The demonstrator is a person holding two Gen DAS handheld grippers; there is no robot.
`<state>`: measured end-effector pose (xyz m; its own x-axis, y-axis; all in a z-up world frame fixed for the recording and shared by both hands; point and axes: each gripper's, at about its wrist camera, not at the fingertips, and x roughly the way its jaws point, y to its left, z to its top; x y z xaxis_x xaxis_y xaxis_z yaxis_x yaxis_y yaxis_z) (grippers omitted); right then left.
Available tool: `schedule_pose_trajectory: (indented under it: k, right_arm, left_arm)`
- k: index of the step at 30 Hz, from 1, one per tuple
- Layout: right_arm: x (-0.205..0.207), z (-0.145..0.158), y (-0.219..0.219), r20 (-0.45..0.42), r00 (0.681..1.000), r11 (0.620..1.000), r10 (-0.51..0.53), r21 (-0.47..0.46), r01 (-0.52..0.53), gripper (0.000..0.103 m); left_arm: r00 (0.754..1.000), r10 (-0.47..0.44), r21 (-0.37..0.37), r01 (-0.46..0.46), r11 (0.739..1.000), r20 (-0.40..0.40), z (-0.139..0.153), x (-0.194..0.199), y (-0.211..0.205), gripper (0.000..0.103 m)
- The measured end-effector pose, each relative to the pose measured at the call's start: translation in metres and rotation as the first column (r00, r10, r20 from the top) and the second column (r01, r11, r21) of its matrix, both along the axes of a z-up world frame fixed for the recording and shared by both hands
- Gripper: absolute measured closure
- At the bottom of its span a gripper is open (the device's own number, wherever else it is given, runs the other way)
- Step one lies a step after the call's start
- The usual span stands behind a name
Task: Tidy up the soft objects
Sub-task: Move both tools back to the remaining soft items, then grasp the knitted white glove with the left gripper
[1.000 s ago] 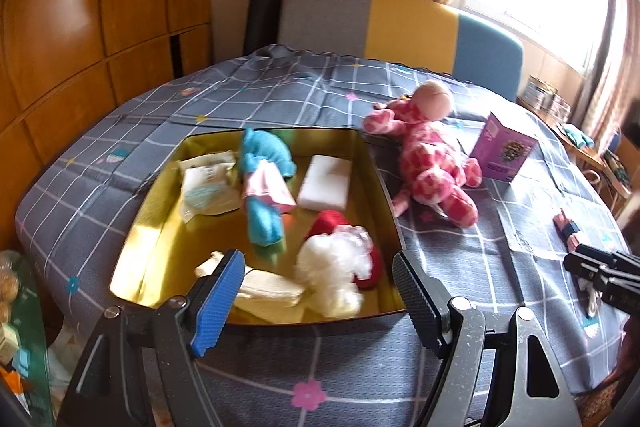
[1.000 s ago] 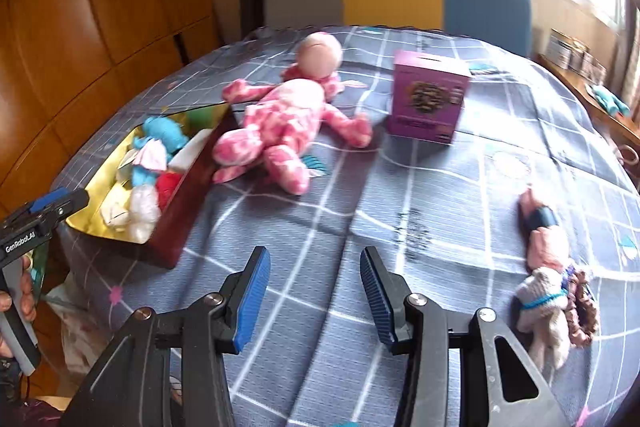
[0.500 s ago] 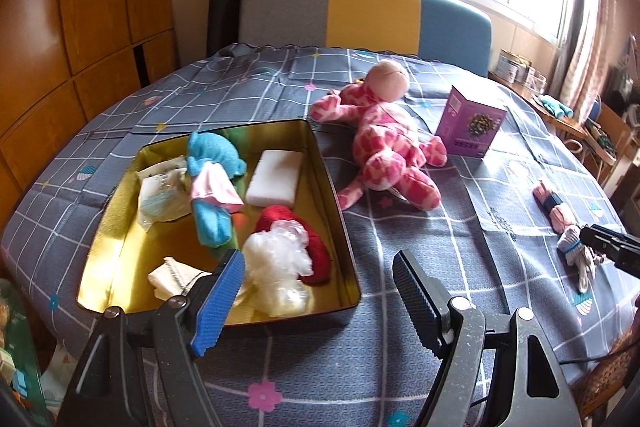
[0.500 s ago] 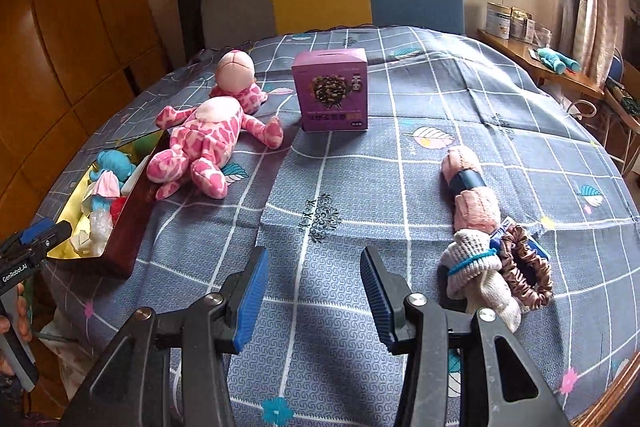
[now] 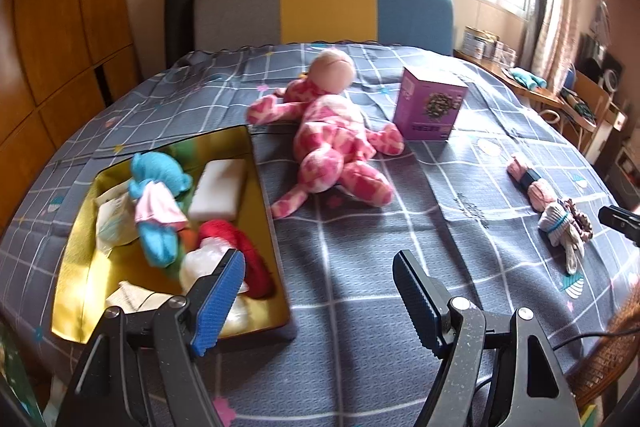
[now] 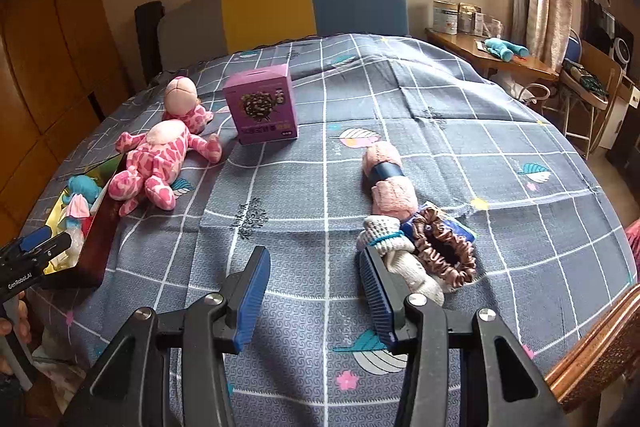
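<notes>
The gold tin (image 5: 84,259) holds a blue toy (image 5: 158,187), white block (image 5: 218,185), red cloth (image 5: 240,247) and wrappers (the pink plush (image 5: 336,147) lies just beside it). Left gripper (image 5: 320,301) and right gripper (image 6: 316,297) gape empty; the sock bundle (image 6: 394,223) lies by the right one.

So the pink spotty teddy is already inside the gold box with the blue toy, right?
Not quite. The pink spotty teddy is lying on the tablecloth beside the gold box, not inside it. The blue toy is in the box, as you said. The left wrist view shows this clearly.
</notes>
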<state>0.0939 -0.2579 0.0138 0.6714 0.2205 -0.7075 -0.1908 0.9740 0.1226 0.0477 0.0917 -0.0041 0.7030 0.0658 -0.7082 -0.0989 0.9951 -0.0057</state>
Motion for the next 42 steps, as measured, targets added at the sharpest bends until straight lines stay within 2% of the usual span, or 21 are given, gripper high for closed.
schedule_pose_trajectory:
  k: [9,18,26,32,36,39,42]
  right_arm:
    - [-0.011,0.001,-0.034,-0.001,0.997,0.997,-0.078,-0.001,0.078,0.056]
    - [-0.024,-0.004,-0.058,-0.015,0.992,0.991,-0.129,-0.02,0.129,0.056]
    - [-0.028,-0.007,-0.091,-0.021,0.98,0.98,-0.2,0.005,0.2,0.056]
    - [-0.025,-0.01,-0.103,-0.031,0.976,0.976,-0.215,0.021,0.215,0.056]
    - [-0.024,-0.012,-0.11,-0.033,0.976,0.975,-0.217,0.029,0.218,0.056]
    - [-0.023,-0.015,-0.114,-0.042,0.976,0.976,-0.213,0.039,0.215,0.056]
    - [-0.022,-0.018,-0.117,-0.048,0.976,0.976,-0.211,0.039,0.213,0.056]
  left_arm:
    - [0.994,-0.101,0.013,0.101,0.995,-0.041,-0.009,0.024,-0.036,0.026]
    - [0.963,-0.253,-0.039,0.251,0.967,-0.094,-0.016,0.061,-0.087,0.026]
    - [0.904,-0.395,-0.216,0.358,0.908,-0.161,-0.026,0.099,-0.16,0.027]
    - [0.863,-0.453,-0.334,0.369,0.867,-0.224,-0.044,0.127,-0.218,0.026]
    - [0.849,-0.455,-0.399,0.333,0.854,-0.267,-0.059,0.143,-0.247,0.026]
    - [0.851,-0.436,-0.465,0.271,0.843,-0.292,-0.07,0.156,-0.262,0.02]
    - [0.848,-0.427,-0.522,0.222,0.824,-0.313,-0.078,0.165,-0.274,0.02]
